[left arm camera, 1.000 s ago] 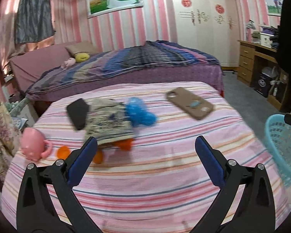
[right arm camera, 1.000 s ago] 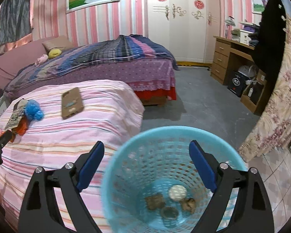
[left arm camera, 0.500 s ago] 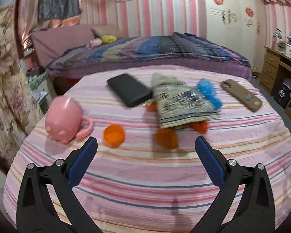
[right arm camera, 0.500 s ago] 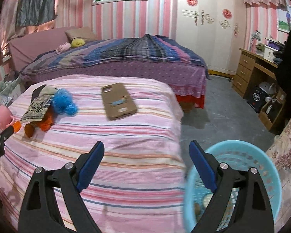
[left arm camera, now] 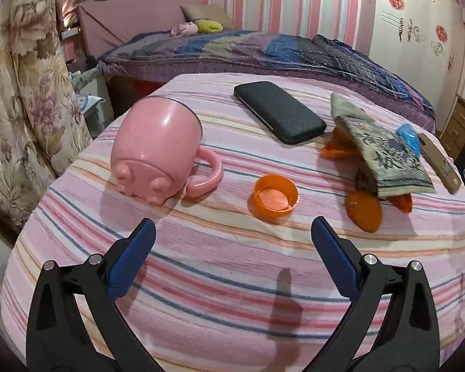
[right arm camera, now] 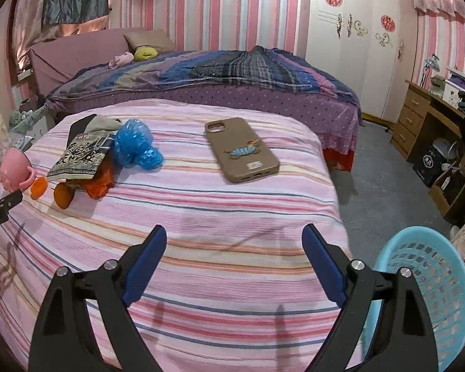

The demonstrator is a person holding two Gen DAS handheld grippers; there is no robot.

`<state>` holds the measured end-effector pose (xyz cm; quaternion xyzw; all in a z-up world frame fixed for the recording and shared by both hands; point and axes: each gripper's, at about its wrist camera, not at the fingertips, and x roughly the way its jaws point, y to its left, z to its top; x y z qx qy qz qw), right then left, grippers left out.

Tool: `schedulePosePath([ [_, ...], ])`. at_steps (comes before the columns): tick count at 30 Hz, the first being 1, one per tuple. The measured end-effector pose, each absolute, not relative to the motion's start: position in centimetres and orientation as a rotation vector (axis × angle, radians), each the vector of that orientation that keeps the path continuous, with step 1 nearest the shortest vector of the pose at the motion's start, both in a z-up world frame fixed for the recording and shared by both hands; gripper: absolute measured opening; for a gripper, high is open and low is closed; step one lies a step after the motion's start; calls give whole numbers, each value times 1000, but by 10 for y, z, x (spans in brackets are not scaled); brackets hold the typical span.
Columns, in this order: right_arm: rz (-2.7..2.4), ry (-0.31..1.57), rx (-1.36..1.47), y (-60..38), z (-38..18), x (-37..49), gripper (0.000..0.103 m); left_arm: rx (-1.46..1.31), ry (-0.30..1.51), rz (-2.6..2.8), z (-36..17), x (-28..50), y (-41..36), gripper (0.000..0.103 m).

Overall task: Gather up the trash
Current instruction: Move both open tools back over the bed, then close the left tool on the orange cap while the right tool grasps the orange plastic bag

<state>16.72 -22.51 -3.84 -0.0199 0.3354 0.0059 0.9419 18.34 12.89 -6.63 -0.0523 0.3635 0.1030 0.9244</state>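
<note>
Basket (right arm camera: 424, 291) beside right tool (right arm camera: 234, 241), contents unseen; orange cap (left arm camera: 274, 198) ahead of left tool (left arm camera: 232, 235); both tools apart, hovering.

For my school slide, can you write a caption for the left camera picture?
Open left gripper hovers over a striped bed near an orange cap and a tipped pink mug.

Glossy plastic mug (left arm camera: 158, 148), cloth bedspread (left arm camera: 232, 266)
</note>
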Motion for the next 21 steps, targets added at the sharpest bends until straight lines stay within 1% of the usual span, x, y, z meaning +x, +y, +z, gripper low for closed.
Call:
schedulePosePath([
  [3,27,694,-66,-210,-44,178,87,-88,765,190,-70,193,125,92],
  [8,53,714,-81,-199,-50,191,87,-18,800,142,-76,212,104,78],
  [12,71,721,-82,-191,-53,195,87,5,857,123,-84,227,96,73],
  [15,95,723,-82,-179,-55,199,87,-19,862,107,-85,233,97,69],
  [17,112,726,-93,-168,-60,202,87,-27,867,94,-86,235,98,58],
  [18,116,727,-95,-165,-60,203,87,-27,866,90,-85,235,97,57],
  [19,132,730,-104,-156,-63,204,87,-26,863,85,-85,234,97,53],
  [21,147,732,-107,-150,-64,204,87,-25,856,72,-85,233,96,43],
])
